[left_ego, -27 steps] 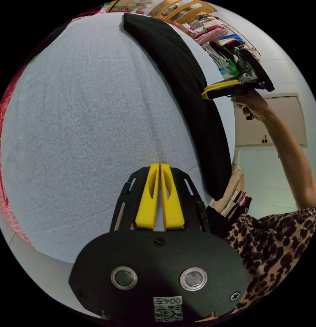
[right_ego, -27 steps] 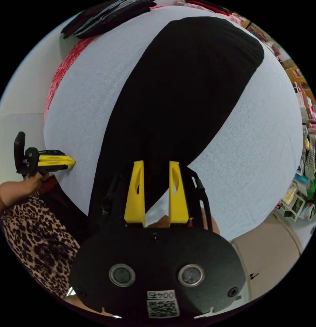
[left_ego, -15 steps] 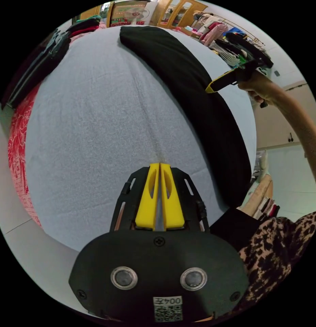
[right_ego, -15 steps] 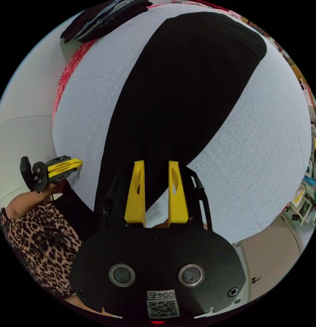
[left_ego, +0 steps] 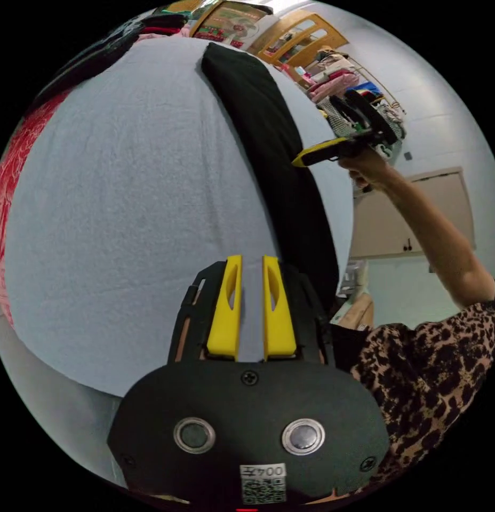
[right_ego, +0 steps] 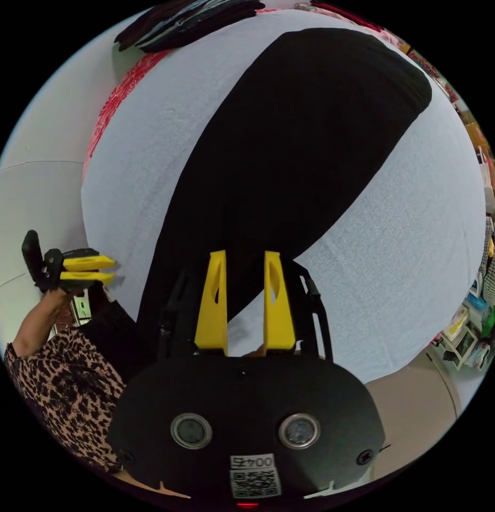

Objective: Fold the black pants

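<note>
The black pants [right_ego: 295, 154] lie flat as one long strip on a pale blue bed sheet [right_ego: 397, 234]; in the left gripper view the pants [left_ego: 279, 160] run along the sheet's right side. My right gripper [right_ego: 246, 256] hovers open over the near end of the pants, nothing between its jaws. In the left gripper view the right gripper [left_ego: 311, 156] is seen from the side above the pants, held by a hand. My left gripper [left_ego: 253, 261] is open over bare sheet [left_ego: 130, 176], left of the pants. In the right gripper view the left gripper [right_ego: 106, 269] sits at the sheet's left edge.
A person in a leopard-print top [left_ego: 434, 368] stands at the bed's near edge. Dark folded clothes [right_ego: 189, 21] lie at the far end, beside a red patterned cover [right_ego: 119, 96]. A clothes rack [left_ego: 349, 74] and a beige cabinet [left_ego: 413, 218] stand beyond the bed.
My left gripper's jaws have gone from shut to open. The left view has shifted and rolled with the hand. The right gripper stays open over the pants' near end.
</note>
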A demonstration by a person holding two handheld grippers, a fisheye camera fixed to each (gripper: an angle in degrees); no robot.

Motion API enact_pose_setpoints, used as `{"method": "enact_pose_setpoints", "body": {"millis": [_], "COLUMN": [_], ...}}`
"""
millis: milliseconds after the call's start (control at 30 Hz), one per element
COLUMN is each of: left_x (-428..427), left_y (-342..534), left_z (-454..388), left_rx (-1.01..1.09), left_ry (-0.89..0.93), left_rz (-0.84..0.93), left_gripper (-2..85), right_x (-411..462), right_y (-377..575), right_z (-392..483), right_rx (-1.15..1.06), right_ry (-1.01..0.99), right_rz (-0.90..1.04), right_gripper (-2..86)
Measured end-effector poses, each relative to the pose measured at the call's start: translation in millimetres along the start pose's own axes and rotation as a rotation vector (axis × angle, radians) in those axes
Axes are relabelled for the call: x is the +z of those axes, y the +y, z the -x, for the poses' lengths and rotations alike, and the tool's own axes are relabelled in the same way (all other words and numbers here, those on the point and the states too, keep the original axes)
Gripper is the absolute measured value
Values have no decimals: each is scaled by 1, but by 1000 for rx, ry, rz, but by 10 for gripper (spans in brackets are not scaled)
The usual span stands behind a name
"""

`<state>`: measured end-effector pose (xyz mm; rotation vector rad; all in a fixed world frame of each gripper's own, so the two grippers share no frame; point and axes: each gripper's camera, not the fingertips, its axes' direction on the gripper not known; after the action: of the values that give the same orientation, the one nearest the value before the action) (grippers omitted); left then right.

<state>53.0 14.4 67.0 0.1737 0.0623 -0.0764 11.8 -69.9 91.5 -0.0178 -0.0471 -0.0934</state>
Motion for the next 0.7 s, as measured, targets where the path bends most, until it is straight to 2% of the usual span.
{"method": "enact_pose_setpoints", "body": {"millis": [167,400,633,700], "left_x": [24,53,65,72], "left_y": [20,28,25,23], "left_z": [-1,17,39,45], "left_rx": [-55,-128,-165,-164], "left_ry": [166,274,335,345], "left_rz": [18,42,44,64], "left_gripper": [84,104,110,110], "right_x": [27,57,92,107], "right_y": [1,30,102,127], "right_z": [0,-42,-118,-129], "right_rx": [-14,50,137,150], "right_ry": [92,-55,-622,-709], "right_rz": [-8,-155,-415,-455], "right_gripper": [112,126,185,185]}}
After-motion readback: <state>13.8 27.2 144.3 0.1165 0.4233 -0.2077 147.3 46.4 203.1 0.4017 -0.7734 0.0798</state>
